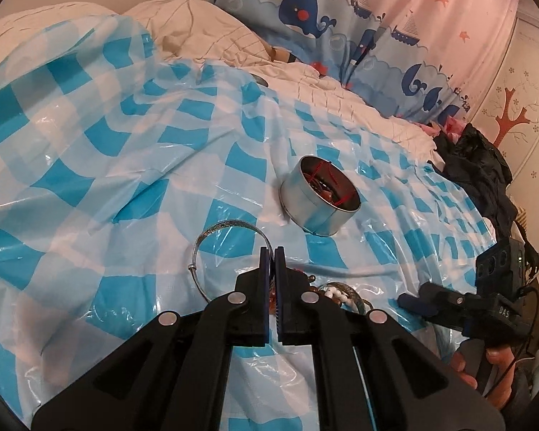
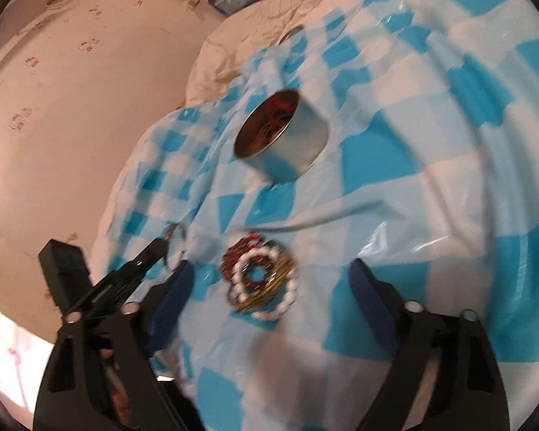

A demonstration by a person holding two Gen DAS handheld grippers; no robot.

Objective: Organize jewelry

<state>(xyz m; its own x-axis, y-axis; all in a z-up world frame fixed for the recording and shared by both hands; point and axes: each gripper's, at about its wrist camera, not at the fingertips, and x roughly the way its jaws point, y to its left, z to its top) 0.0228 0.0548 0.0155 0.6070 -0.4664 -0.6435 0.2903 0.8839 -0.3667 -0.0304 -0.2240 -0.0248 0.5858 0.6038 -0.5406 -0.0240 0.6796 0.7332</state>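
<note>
A round metal tin (image 1: 319, 195) with red-threaded jewelry inside stands on a blue-and-white checked plastic sheet (image 1: 107, 151); it also shows in the right wrist view (image 2: 284, 143). My left gripper (image 1: 272, 255) is shut on a silver bangle (image 1: 226, 226) and holds it just above the sheet, short of the tin. A pile of bracelets (image 2: 260, 276), white beads, brown beads and gold bands, lies between the fingers of my open right gripper (image 2: 269, 287). The left gripper (image 2: 161, 244) with the bangle (image 2: 176, 248) shows left of the pile.
The sheet covers a rumpled white duvet (image 1: 204, 32). A whale-print curtain (image 1: 305, 14) hangs behind. Dark clothing (image 1: 474, 165) lies at the right edge of the bed. A pink wall (image 2: 72, 125) lies beyond the bed's edge in the right wrist view.
</note>
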